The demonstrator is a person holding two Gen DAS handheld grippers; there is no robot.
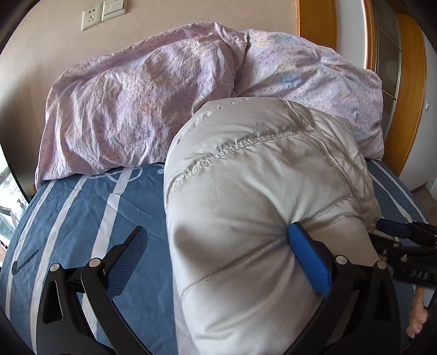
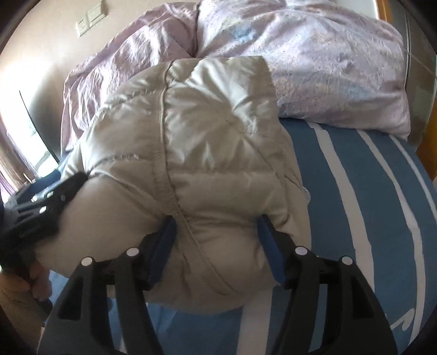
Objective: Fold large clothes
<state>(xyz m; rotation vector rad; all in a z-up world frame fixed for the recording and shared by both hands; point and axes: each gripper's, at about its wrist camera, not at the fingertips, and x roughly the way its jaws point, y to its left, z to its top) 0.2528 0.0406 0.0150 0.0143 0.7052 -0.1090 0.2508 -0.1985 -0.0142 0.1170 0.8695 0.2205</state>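
Note:
A puffy white quilted down jacket (image 1: 254, 191) lies bundled on the blue striped bed sheet (image 1: 82, 207); it also shows in the right wrist view (image 2: 207, 153). My left gripper (image 1: 218, 256) is open wide. Its right pad (image 1: 311, 262) presses into the jacket's near left end and its left pad (image 1: 128, 262) hangs free over the sheet. My right gripper (image 2: 215, 245) is shut on the jacket's near right end, with a thick fold squeezed between both pads. Each gripper shows in the other's view: the right one (image 1: 401, 240), the left one (image 2: 46, 207).
A crumpled lilac duvet (image 1: 153, 95) is piled along the head of the bed behind the jacket, against a beige wall with a socket (image 1: 91, 17). Wooden furniture (image 1: 409, 90) stands on the right. The striped sheet (image 2: 363, 207) lies bare on both sides of the jacket.

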